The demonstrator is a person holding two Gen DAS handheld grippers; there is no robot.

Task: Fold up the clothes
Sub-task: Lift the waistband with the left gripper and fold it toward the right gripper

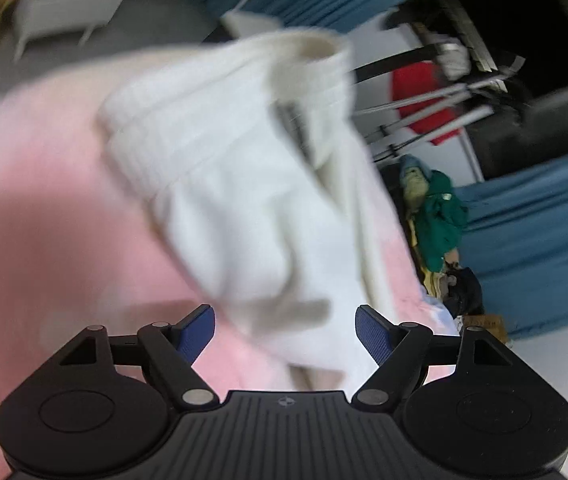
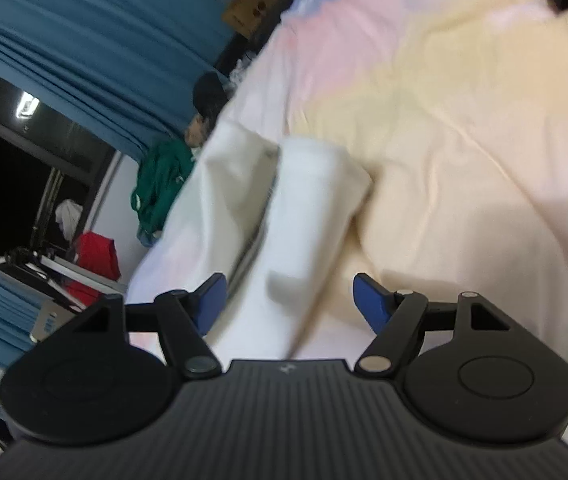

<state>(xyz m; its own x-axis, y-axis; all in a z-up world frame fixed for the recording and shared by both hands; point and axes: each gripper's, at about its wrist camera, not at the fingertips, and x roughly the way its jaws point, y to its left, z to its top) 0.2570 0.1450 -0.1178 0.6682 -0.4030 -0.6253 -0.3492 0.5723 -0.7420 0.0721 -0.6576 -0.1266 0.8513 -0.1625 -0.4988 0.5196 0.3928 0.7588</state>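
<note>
Softly ribbed white garment (image 1: 219, 168) lies bunched on bedding (image 1: 35, 208).

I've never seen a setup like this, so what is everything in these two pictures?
Garment: one, white, bunched on the bed.
Bedcover: one, pink and pale yellow, under the garment.
Curtains: blue, beside a dark window.
Green cloth: one heap, by the bed's edge.
Red item: one, near a metal rack.
Box: one, brown cardboard, by the bed's far end.
Left gripper: black with blue pads, open.
Right gripper: same, open.
</note>
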